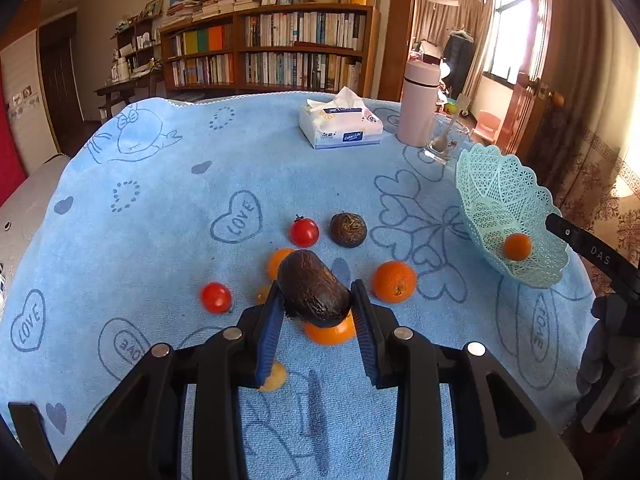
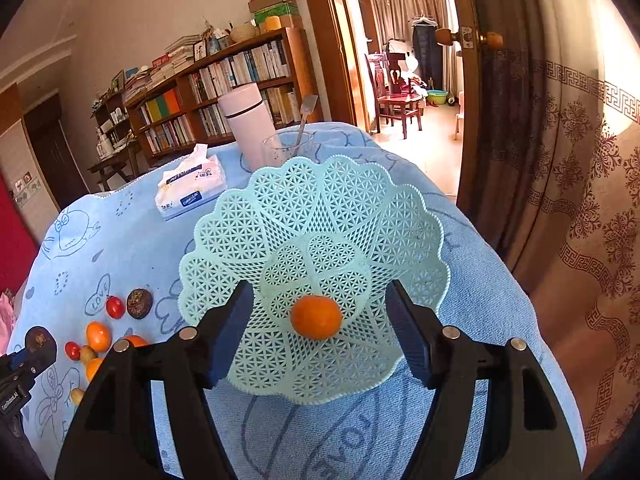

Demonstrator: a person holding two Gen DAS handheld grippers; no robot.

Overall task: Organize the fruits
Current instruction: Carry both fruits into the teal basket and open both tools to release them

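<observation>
Left gripper [image 1: 316, 300]: jaws clamped on 1 dark brown wrinkled fruit [image 1: 314, 289], held just above the blue towel [image 1: 160, 184] that covers the table.

Right gripper [image 2: 320, 328]: jaws spread wide on either side of the mint-green lattice basket [image 2: 320, 216]; whether the pads touch its rim cannot be told. The basket is tilted toward this gripper.

Basket contents: 1 small orange fruit [image 2: 316, 317], resting low in the bowl.

Loose on the towel, left of the basket:
- 2 cherry tomatoes, 1 at the far side [image 1: 304, 232], 1 nearer and to the left [image 1: 216, 298].
- 1 round dark brown fruit [image 1: 348, 229], just beside the far tomato.
- 1 orange [image 1: 394, 282], apart to the right of the held fruit.
- Further orange fruits partly hidden under and behind the left gripper; 1 [image 1: 330, 330] lies directly below the held fruit.

Far side of the table: tissue pack [image 1: 340, 124], pink flask [image 1: 418, 102], and a glass [image 1: 444, 140] with a spoon in it.
</observation>
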